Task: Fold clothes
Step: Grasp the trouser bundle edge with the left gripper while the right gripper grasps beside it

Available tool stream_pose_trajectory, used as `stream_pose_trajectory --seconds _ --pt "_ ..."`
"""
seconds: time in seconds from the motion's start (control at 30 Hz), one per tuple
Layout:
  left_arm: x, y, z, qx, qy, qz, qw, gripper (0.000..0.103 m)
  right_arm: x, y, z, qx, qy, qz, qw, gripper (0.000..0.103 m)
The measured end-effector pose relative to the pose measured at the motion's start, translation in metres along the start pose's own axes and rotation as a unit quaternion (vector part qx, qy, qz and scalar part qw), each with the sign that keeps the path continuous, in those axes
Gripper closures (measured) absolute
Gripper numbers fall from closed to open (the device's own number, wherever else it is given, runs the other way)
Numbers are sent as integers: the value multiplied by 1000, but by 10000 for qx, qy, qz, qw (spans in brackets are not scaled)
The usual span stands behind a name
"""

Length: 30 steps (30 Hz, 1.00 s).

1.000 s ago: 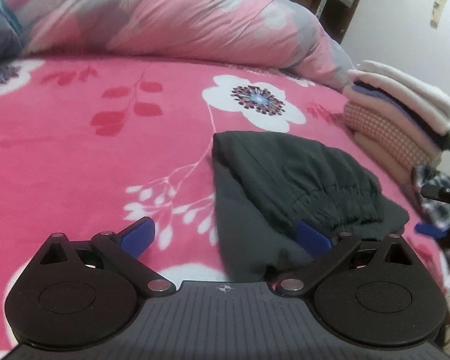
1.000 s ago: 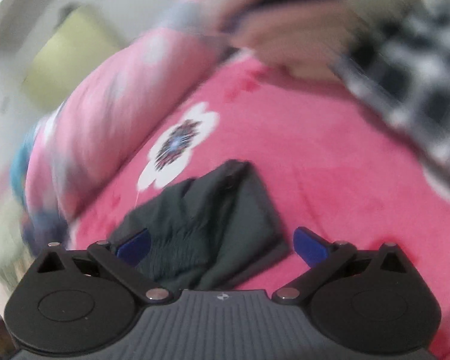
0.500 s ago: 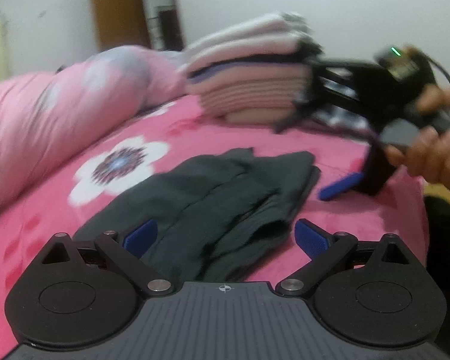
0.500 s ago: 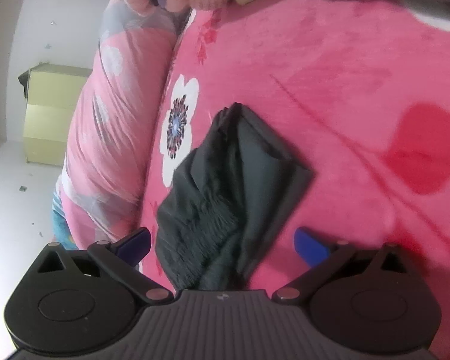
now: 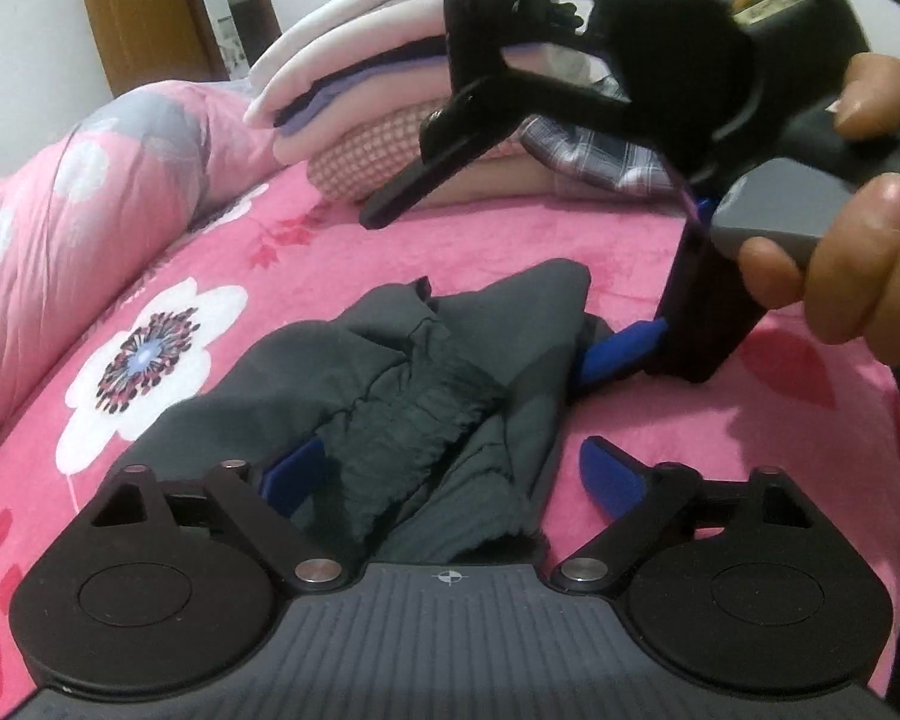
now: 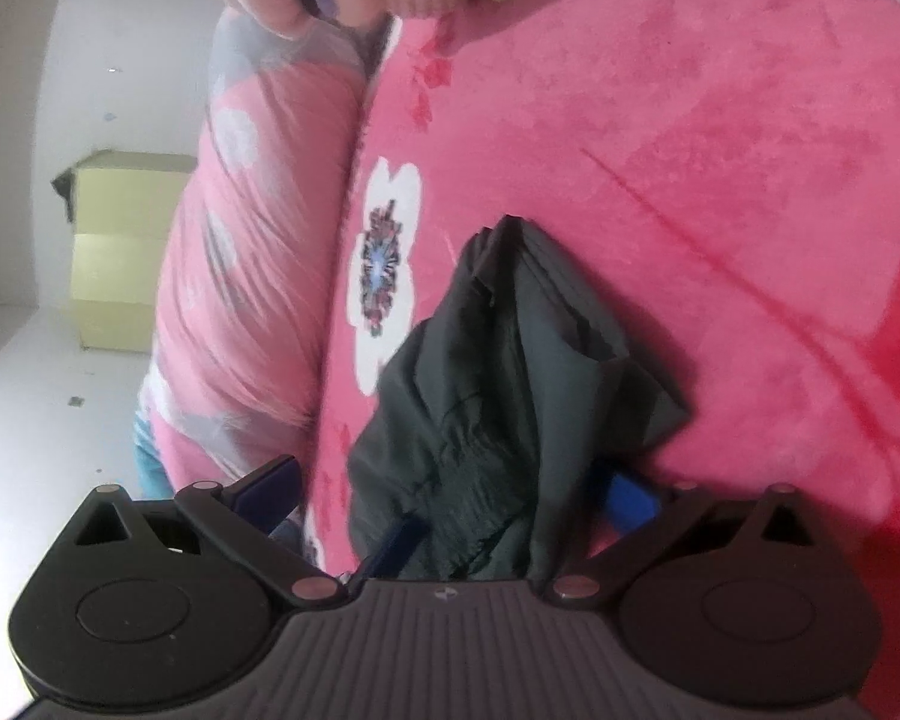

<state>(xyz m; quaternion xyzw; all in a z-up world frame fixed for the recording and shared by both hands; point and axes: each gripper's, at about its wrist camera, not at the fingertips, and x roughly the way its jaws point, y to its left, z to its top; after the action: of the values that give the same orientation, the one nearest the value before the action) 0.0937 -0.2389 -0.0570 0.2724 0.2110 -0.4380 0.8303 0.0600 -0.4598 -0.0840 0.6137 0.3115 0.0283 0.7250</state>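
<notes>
A dark grey garment (image 5: 426, 384), folded into a loose bundle, lies on the pink flowered bedspread (image 5: 630, 252). My left gripper (image 5: 450, 474) straddles its near end. Its jaws are closing, the cloth is between the blue pads, and the left pad is partly under a fold. From the opposite side comes my right gripper (image 6: 450, 492), open wide and rolled on its side, with the garment (image 6: 510, 408) between its fingers. In the left wrist view one blue finger (image 5: 624, 354) of the right gripper rests at the garment's far edge and the other hangs in the air. A hand (image 5: 858, 240) holds it.
A stack of folded clothes (image 5: 390, 90) and a plaid cloth (image 5: 594, 162) sit behind the garment. A pink quilt (image 5: 60, 180) is heaped along the left. The bed's edge falls away at the right. A yellow box (image 6: 126, 252) stands on the floor beyond the quilt.
My left gripper swung round to face the clothes stack and closed in on the garment, its jaws narrowing a little. The right gripper rolled and sank until the garment lay between its fingers.
</notes>
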Motion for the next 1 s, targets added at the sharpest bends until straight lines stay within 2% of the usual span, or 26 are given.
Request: stream_pose_trajectory --seconds 0.03,0.17,0.3,0.37,0.47,0.53,0.63,0.73,0.87,0.9,1.0 --pt "0 -1 1 37 -16 33 10000 19 -2 -1 0 34 -37 29 10000 0" --pt "1 -5 8 272 -76 146 9995 21 -23 -10 -8 327 -348 71 9988 0" --pt "12 -8 11 510 134 82 9986 33 -31 -10 -8 322 -559 -75 9979 0" --pt "15 -9 12 512 237 16 9984 33 -24 -9 -2 324 -606 -184 9975 0" --pt "16 -8 14 489 337 -53 9982 32 -7 -4 7 219 -489 -220 9983 0" --pt "16 -8 15 483 387 -94 9980 27 3 -2 12 137 -370 -155 9991 0" --pt "18 -8 18 485 465 -204 9975 17 11 4 16 2 -208 96 9997 0" --pt "23 -8 21 493 656 -356 9960 13 14 6 20 -24 -154 311 9994 0" --pt "32 -5 27 389 815 -387 9952 15 17 7 27 29 -26 519 9986 0" --pt "34 -2 28 269 879 -391 9950 20 18 7 28 26 23 568 9984 0" --pt "39 3 33 0 1058 -386 9936 29 19 8 31 33 137 708 9974 0"
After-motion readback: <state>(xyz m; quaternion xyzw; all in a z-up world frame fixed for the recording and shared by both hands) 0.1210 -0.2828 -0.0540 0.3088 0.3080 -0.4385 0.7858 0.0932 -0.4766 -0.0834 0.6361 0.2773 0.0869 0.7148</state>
